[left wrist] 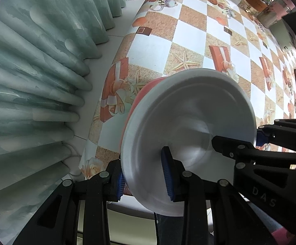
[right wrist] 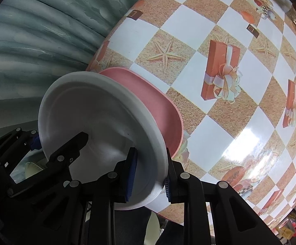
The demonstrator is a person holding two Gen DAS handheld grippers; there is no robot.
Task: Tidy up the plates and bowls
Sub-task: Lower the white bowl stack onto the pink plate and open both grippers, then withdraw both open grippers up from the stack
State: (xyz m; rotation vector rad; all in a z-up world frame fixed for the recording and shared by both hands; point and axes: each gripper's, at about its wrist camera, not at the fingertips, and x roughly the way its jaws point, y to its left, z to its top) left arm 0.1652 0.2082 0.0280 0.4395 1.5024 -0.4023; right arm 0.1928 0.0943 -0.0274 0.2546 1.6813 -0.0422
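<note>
Checkered tablecloth (right wrist: 219, 122) with gift-box print, green curtain (left wrist: 35, 71) behind. White plate (left wrist: 188, 126) sits above pink plate (right wrist: 164, 110) at the table edge; left gripper (left wrist: 144, 177) and right gripper (right wrist: 150, 175) each pinch its rim on opposite sides.

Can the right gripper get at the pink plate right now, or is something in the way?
Probably not yet. The right gripper is shut on the rim of the white round plastic plate, and that plate sits over the pink plate, covering most of it. The left gripper grips the white plate too.
</note>
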